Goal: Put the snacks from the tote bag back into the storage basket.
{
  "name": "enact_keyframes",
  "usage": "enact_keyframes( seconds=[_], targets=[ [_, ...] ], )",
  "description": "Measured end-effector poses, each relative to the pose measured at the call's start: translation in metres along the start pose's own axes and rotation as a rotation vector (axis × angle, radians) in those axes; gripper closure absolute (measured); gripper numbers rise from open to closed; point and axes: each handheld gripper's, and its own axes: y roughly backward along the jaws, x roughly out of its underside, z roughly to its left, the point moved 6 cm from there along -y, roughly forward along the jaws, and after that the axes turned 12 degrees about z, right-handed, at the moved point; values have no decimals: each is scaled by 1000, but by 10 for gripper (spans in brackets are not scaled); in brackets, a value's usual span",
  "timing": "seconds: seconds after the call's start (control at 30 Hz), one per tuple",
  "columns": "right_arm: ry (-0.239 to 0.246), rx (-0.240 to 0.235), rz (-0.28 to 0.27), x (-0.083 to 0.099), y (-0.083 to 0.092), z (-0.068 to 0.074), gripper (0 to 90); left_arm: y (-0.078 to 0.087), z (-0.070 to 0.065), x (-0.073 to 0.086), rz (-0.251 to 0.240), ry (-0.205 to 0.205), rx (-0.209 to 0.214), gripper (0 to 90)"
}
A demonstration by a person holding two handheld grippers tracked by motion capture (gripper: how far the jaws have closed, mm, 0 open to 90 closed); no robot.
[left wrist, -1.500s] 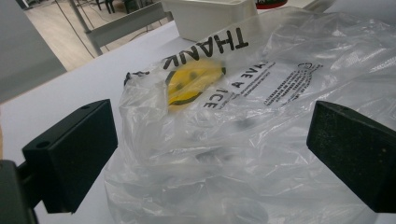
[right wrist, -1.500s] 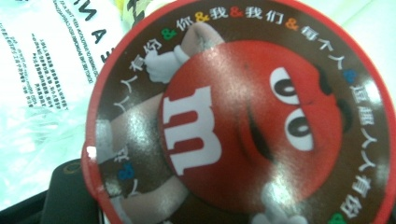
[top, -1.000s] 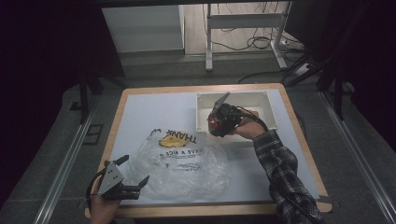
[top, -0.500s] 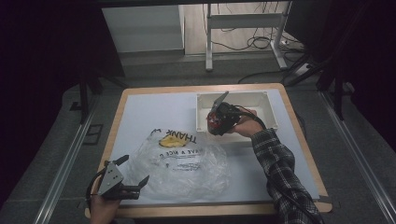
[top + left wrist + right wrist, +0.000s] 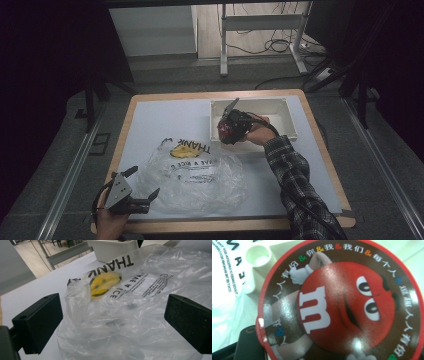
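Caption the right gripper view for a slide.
Right claw shut on a round red-rimmed M&M's candy container, above the white bin beside the plastic bag.

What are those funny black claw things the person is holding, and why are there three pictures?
They are hand-held grabbing tools; each has two black jaws. One picture looks down from above the table. The other two come from small cameras riding on each tool. The left gripper has its jaws open, right by a clear plastic bag with a yellow smiley face. The right gripper is shut on a round M&M's candy container, red with a cartoon face, over the edge of a white bin. Its own camera sees the candy lid very close.
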Motion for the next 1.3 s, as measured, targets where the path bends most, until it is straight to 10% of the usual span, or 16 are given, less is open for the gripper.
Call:
enact_keyframes(
  seconds=[1.3],
  targets=[
    [-11,-12,14,-9,-33,-18,258,1,1,0,1,-2,-3,17]
  ],
)
